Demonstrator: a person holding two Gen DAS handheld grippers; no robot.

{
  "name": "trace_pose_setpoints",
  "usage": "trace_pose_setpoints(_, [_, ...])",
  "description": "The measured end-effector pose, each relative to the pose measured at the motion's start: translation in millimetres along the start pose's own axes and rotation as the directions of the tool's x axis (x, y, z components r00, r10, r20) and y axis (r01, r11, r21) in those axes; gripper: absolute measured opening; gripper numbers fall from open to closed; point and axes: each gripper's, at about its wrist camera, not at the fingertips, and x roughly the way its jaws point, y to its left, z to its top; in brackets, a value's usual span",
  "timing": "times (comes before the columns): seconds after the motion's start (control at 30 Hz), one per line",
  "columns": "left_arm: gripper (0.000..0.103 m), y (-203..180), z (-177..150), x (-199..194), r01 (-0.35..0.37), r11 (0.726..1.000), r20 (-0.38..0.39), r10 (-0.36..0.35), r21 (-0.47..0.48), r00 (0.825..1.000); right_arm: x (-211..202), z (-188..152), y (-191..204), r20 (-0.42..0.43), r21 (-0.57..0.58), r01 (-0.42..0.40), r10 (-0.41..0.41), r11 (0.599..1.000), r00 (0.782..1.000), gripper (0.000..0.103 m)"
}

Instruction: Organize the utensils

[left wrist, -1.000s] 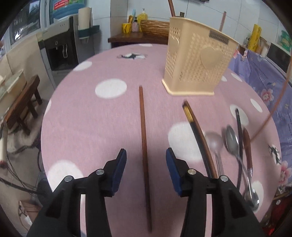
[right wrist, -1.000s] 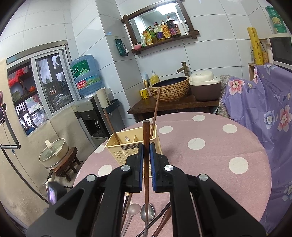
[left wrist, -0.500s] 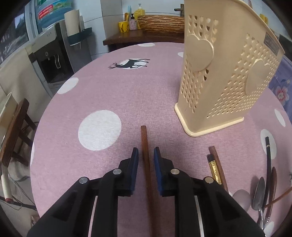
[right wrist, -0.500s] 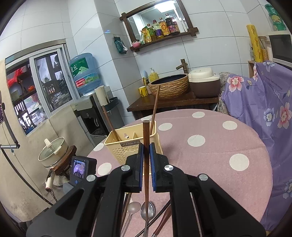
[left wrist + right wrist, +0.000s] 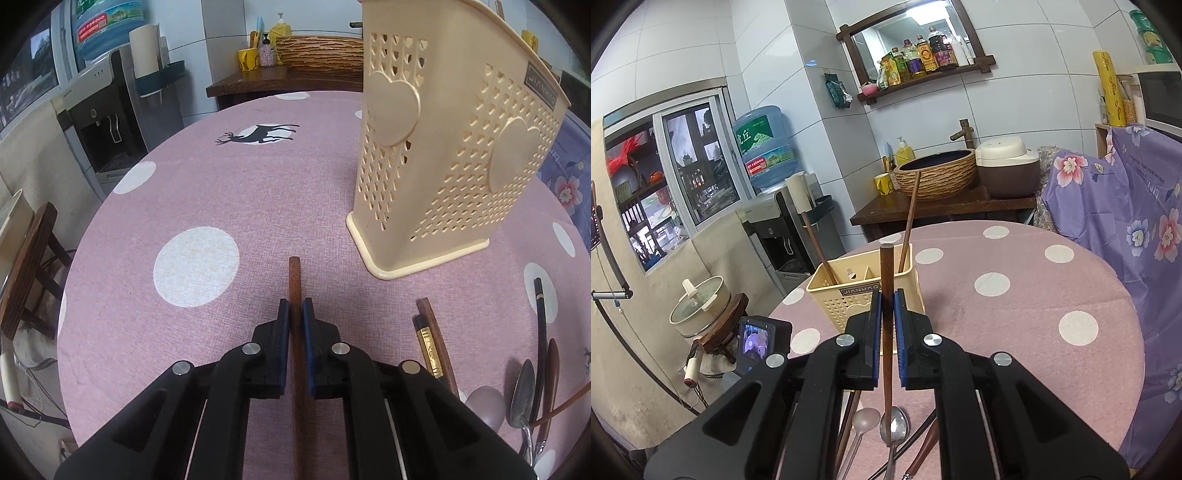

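Observation:
A brown wooden chopstick (image 5: pixel 295 284) lies on the pink dotted tablecloth (image 5: pixel 207 192), and my left gripper (image 5: pixel 295 310) is shut on it near its far end. The cream perforated utensil holder (image 5: pixel 443 155) stands just beyond, to the right. In the right wrist view my right gripper (image 5: pixel 886 299) is shut on another brown chopstick (image 5: pixel 886 266), held above the table and pointing toward the utensil holder (image 5: pixel 864 295). Two chopsticks (image 5: pixel 908 218) stand in that holder. Spoons (image 5: pixel 894 424) and more chopsticks lie on the cloth below the right gripper.
Loose chopsticks (image 5: pixel 430 343), spoons (image 5: pixel 521 391) and a dark utensil lie at the right of the left wrist view. A water dispenser (image 5: pixel 110 110) and a wooden stool (image 5: pixel 26 266) stand left of the table. A purple flowered cover (image 5: pixel 1126 221) hangs on the right.
My left gripper slid forward along the lying chopstick toward the holder and closed its jaws on it. The right gripper kept still with its chopstick.

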Motion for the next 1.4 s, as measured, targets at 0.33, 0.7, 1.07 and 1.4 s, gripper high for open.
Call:
trace_pose_setpoints(0.33, [0.008, 21.5, 9.9, -103.4, 0.127, 0.989, 0.251, -0.104, -0.076, 0.962, -2.4, -1.3, 0.2, 0.004, -0.010, 0.001, 0.000, 1.000, 1.000, 0.008])
trace_pose_setpoints(0.7, [0.008, 33.9, 10.4, -171.5, 0.154, 0.985, 0.410, -0.109, -0.078, 0.905, -3.5, -1.9, 4.8, 0.004, -0.017, -0.006, 0.007, 1.000, 1.000, 0.008])
trace_pose_setpoints(1.07, [0.008, 40.6, 9.6, -184.0, 0.179, 0.980, 0.443, -0.125, -0.082, 0.888, -7.5, 5.8, 3.5, 0.010, -0.019, -0.028, 0.028, 0.999, 1.000, 0.008])
trace_pose_setpoints(1.4, [0.008, 46.3, 80.4, -244.5, 0.265, 0.963, 0.584, -0.187, -0.049, 0.789, -14.8, 85.6, 28.7, 0.123, -0.098, -0.058, 0.070, 0.994, 0.990, 0.008])
